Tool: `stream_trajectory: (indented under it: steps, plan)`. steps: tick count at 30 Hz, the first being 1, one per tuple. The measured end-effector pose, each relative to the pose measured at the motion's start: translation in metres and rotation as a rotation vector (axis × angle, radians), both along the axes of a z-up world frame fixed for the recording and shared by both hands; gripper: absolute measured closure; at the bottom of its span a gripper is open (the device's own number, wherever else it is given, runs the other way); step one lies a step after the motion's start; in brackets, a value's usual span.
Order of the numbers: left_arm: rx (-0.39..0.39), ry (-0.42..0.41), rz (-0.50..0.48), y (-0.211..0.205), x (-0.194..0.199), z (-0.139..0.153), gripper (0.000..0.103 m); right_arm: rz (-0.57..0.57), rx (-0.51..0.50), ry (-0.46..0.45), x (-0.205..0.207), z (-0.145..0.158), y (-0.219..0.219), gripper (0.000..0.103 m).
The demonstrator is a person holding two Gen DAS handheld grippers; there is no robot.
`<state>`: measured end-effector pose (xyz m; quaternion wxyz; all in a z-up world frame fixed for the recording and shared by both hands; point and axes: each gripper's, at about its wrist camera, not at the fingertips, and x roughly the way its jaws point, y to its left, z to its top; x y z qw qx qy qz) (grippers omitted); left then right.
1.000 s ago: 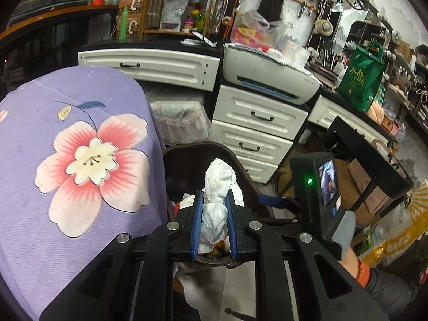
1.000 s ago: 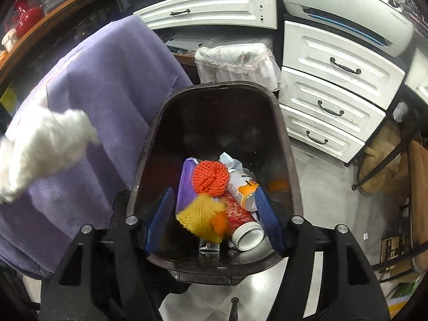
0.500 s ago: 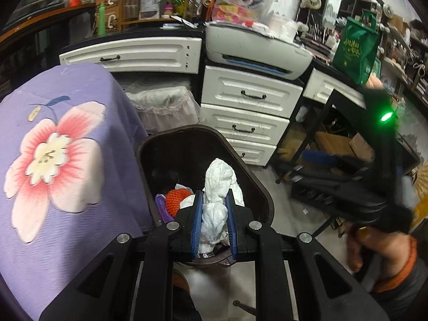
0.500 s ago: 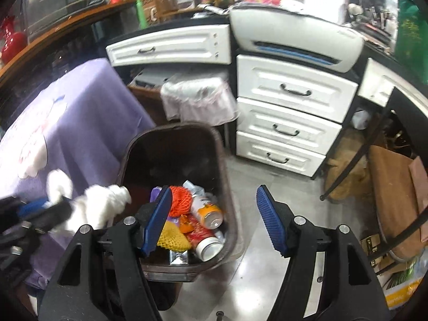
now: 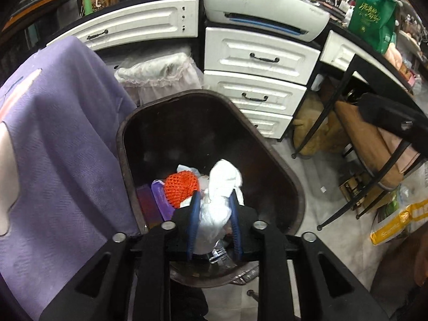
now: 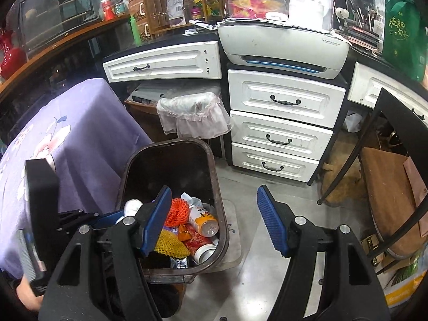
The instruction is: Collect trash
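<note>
White crumpled tissue [image 5: 219, 200] sits between the blue pads of the left gripper [image 5: 214, 222], directly over the open mouth of the dark brown trash bin [image 5: 291, 187]. The jaws have just been opening, with the wad between them; whether the pads press it at this moment I cannot tell, though it fills the narrow gap from pad to pad. From the right wrist view only a small white end of the wad [image 6: 133, 205] shows above the bin's left rim, half hidden behind a blue pad.

Inside the bin, below the tissue, lie an orange mesh ball [image 5: 180, 188], a purple flat piece [image 5: 160, 200] against the left wall, a yellow mesh ball [image 6: 168, 246], an orange-and-white bottle [image 6: 202, 220] and a red can [image 6: 200, 244] on its side.

The right gripper [image 6: 214, 222] hangs above the bin's right rim with its jaws wide apart and nothing between them, one pad over the bin and the other over the grey floor [image 6: 254, 281].

Left of the bin hangs a purple cloth with a flower print [image 6: 80, 147], touching the bin's side. Behind the bin stands a small basket with a frilly pale liner [image 6: 192, 112]. Right of that, beyond the bin, are white drawers [image 6: 283, 131] with a grey printer [image 6: 283, 45] on top.
</note>
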<state>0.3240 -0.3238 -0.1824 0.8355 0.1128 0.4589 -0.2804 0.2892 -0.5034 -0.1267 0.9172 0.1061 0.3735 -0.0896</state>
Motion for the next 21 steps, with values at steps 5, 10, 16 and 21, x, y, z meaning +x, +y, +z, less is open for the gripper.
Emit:
stream_trajectory:
  steps: [5,10,16,21]
  plan:
    - [-0.005,0.008,0.004,0.004,-0.002,-0.001,0.046,-0.027,0.028,-0.007,0.001,-0.004,-0.005,0.036]
    - [-0.004,-0.09,-0.018,0.008,-0.025,0.019,0.026,-0.096,-0.018,-0.024,-0.003,0.003,-0.01,0.023]
    - [-0.027,-0.226,-0.058,0.025,-0.069,0.056,0.014,-0.152,-0.055,-0.074,-0.014,0.03,-0.014,0.012]
    - [-0.09,-0.291,-0.025,0.061,-0.097,0.09,0.006,-0.128,-0.101,-0.145,-0.033,0.062,0.009,0.006]
